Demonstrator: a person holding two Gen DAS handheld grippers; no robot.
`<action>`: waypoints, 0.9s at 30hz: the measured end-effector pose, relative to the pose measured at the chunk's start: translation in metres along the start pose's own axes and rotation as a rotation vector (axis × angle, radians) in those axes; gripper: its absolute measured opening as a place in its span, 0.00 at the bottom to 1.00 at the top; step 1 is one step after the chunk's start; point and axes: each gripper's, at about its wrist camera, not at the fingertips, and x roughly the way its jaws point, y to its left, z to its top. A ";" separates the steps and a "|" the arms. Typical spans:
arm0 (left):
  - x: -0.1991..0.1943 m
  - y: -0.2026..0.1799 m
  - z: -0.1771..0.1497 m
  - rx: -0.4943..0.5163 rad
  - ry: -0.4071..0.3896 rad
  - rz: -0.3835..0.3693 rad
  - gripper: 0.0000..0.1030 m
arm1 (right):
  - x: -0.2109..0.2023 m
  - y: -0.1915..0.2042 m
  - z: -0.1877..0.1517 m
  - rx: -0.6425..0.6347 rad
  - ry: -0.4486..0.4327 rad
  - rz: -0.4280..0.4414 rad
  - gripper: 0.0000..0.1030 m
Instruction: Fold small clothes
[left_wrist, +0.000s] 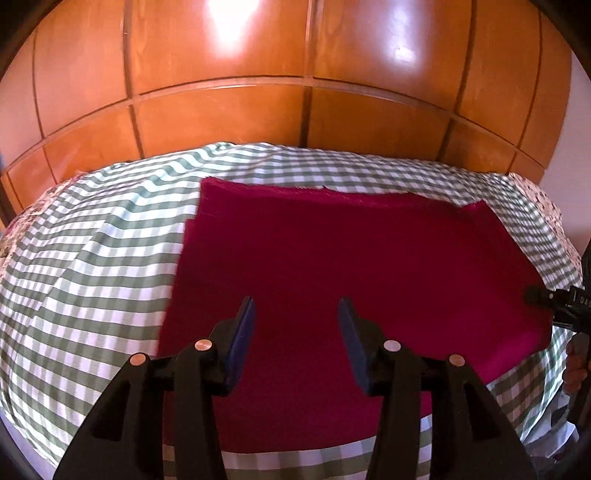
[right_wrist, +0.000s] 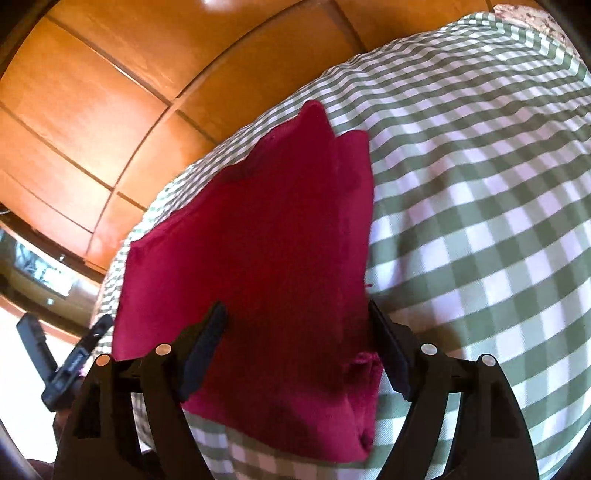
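A dark red garment (left_wrist: 332, 266) lies folded flat on the green-and-white checked bedcover (left_wrist: 92, 258). My left gripper (left_wrist: 297, 306) is open and empty, hovering over the garment's near edge. In the right wrist view the same red garment (right_wrist: 258, 251) runs away from me, with a doubled edge at its near right corner. My right gripper (right_wrist: 297, 317) is open and empty, its jaws wide apart above the garment's near right part. The right gripper also shows at the right edge of the left wrist view (left_wrist: 565, 302).
A glossy wooden panelled wardrobe (left_wrist: 295, 92) stands right behind the bed. A floral sheet (left_wrist: 535, 195) shows at the bed's far right. In the right wrist view the left gripper's body (right_wrist: 74, 365) is at the lower left, beyond it a low shelf (right_wrist: 40, 273).
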 end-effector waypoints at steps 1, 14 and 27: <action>0.003 -0.002 -0.001 0.005 0.010 -0.005 0.45 | 0.002 0.003 0.000 -0.007 0.008 0.004 0.66; 0.027 0.008 -0.009 -0.046 0.080 -0.107 0.47 | -0.013 0.095 0.016 -0.181 -0.029 0.102 0.30; -0.022 0.112 -0.020 -0.332 0.031 -0.238 0.48 | 0.047 0.243 0.022 -0.444 0.047 0.166 0.29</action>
